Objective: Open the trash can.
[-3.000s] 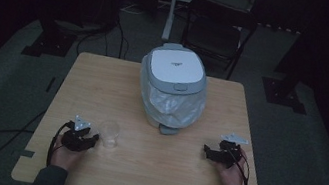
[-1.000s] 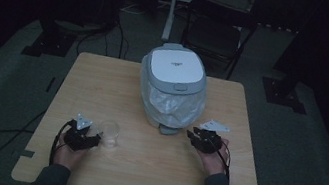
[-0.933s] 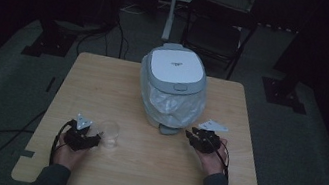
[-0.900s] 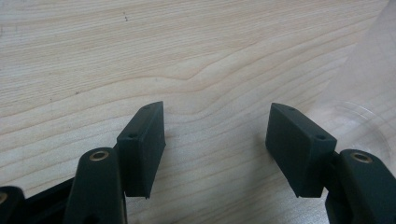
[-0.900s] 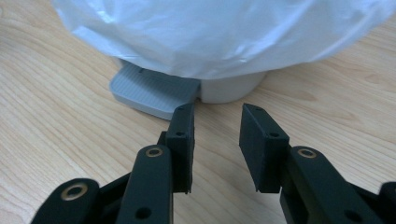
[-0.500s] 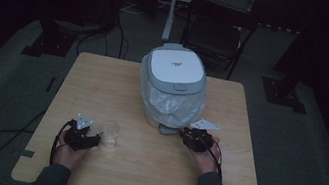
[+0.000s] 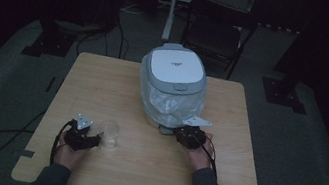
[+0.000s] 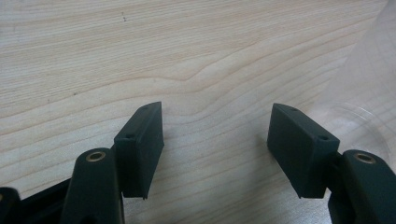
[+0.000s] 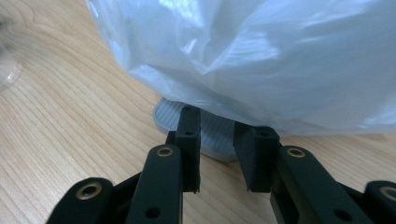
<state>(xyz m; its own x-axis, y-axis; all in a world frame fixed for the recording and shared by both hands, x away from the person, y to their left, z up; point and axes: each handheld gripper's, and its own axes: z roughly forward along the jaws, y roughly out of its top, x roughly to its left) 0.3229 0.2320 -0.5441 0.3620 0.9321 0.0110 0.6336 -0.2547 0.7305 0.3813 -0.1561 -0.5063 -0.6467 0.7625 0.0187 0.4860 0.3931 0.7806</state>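
Two grippers are held low over a light wooden table [image 7: 102, 87], one in each of the person's hands, with dark floor and a black chair [image 7: 218, 30] seen beyond the far edge. At the left, the left gripper [image 7: 81, 135] is held near the front edge of the table, a grey three-cornered plate on top of it and a black cable trailing off toward the floor. In the left gripper view its jaws are seen spread wide apart over bare wood grain, with nothing between them. Just beside it, to the right, a small clear plastic cup [image 7: 109, 132] stands on the table (its transparent wall and round base are also caught at the right edge of the left gripper view [image 8: 369, 93]). Farther right, near the middle of the table, a grey and white rice cooker [image 7: 175, 69] is seen with its lid closed, its lower body wrapped in a clear plastic bag [image 7: 165, 105]. At the front right of the cooker's base, the right gripper [image 7: 189, 135] is held close against the bag. In the right gripper view its jaws are seen only narrowly parted, with a grey ribbed foot-like part [image 9: 215, 128] under the bag [image 9: 261, 56] lying just ahead of their tips; whether anything is actually pinched cannot be told.
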